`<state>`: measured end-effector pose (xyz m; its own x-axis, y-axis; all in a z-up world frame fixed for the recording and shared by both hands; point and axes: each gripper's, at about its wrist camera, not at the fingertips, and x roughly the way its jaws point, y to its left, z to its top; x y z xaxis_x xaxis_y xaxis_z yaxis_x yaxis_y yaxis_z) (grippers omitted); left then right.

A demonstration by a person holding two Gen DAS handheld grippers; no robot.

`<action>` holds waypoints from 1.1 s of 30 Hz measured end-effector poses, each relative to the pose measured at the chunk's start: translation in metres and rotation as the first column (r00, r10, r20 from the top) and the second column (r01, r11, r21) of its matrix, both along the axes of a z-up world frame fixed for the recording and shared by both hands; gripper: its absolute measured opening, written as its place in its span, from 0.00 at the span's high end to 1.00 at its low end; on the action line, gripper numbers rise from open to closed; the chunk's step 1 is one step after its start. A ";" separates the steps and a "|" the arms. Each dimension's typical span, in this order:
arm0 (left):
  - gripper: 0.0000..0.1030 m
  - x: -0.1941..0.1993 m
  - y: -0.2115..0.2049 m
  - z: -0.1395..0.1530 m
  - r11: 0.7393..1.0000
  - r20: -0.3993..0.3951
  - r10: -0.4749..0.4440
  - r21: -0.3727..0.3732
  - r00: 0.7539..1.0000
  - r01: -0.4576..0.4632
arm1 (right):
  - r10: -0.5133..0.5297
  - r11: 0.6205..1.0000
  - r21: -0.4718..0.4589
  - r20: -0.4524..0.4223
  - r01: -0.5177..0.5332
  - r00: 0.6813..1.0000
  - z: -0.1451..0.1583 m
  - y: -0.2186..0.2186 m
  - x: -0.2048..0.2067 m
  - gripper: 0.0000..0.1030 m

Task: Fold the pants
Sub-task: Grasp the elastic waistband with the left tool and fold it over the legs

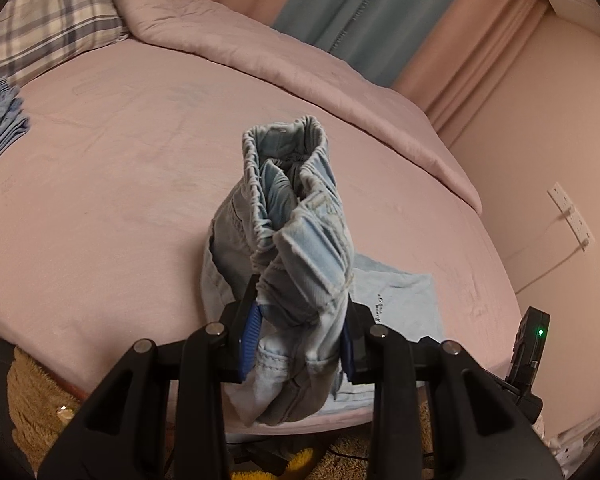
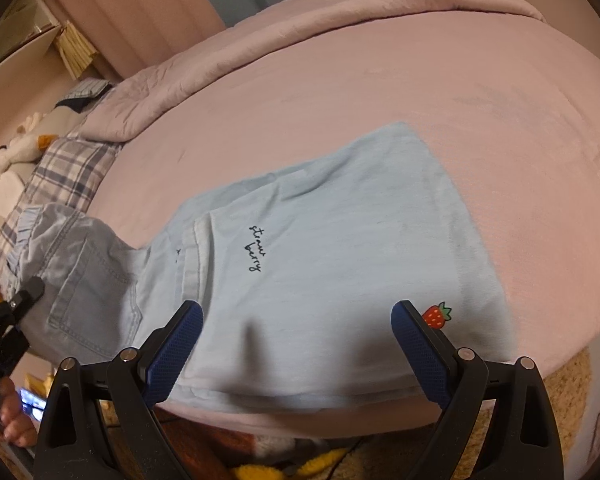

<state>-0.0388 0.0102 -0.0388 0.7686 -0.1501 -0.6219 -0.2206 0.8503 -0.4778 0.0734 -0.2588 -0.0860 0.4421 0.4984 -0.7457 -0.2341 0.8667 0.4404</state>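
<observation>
Denim pants (image 1: 296, 240) are bunching in the clamped left gripper (image 1: 298, 344); the right gripper (image 2: 296, 344), gaping empty beside them, is risking an uneven fold.

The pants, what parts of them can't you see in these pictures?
- Left wrist view: the pants' legs, hidden behind the bunched waistband held in the left gripper.
- Right wrist view: the waistband, cut off at the left edge; the hem, past the bed edge behind the right gripper.

Bed (image 1: 120, 168) w/ pink sheet fills the room, plaid pillow (image 1: 48, 24) at 10 o'clock, folded duvet (image 1: 236, 40) at 12, pink & blue curtains (image 1: 380, 12) behind, wall socket (image 1: 571, 216) at 3, tan rug (image 1: 32, 408) at 7.
</observation>
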 end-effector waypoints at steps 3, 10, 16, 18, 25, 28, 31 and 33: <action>0.69 0.010 -0.003 -0.002 1.000 -0.008 -0.030 0.007 1.000 0.030 | -0.015 1.000 0.003 -0.001 0.015 1.000 -0.001 -0.005 -0.002 0.08; 0.69 0.031 -0.019 -0.012 0.995 -0.040 -0.096 0.023 0.995 0.097 | -0.047 0.999 0.006 -0.013 0.047 0.999 -0.004 -0.009 -0.003 0.08; 0.69 0.048 -0.036 -0.025 0.987 -0.078 -0.151 0.038 0.985 0.155 | -0.062 0.998 0.005 -0.017 0.062 0.998 -0.005 -0.012 -0.003 0.08; 0.69 0.054 -0.042 -0.031 0.984 -0.097 -0.170 0.046 0.981 0.175 | -0.069 0.998 0.005 -0.019 0.069 0.997 -0.005 -0.014 -0.003 0.08; 0.68 0.072 -0.061 -0.062 0.971 -0.164 -0.234 0.021 0.958 0.240 | -0.086 0.996 0.001 -0.027 0.086 0.996 -0.008 -0.018 -0.002 0.08; 0.65 0.076 -0.063 -0.073 0.967 -0.176 -0.248 0.011 0.953 0.254 | -0.087 0.996 -0.001 -0.027 0.087 0.996 -0.008 -0.017 -0.003 0.08; 0.56 0.075 -0.060 -0.070 0.965 -0.155 -0.263 -0.022 0.952 0.263 | -0.087 0.996 -0.003 -0.030 0.087 0.996 -0.008 -0.017 -0.004 0.08; 0.41 0.067 -0.057 -0.064 0.956 -0.135 -0.294 -0.063 0.946 0.288 | -0.086 0.996 -0.005 -0.029 0.086 0.996 -0.007 -0.017 -0.004 0.08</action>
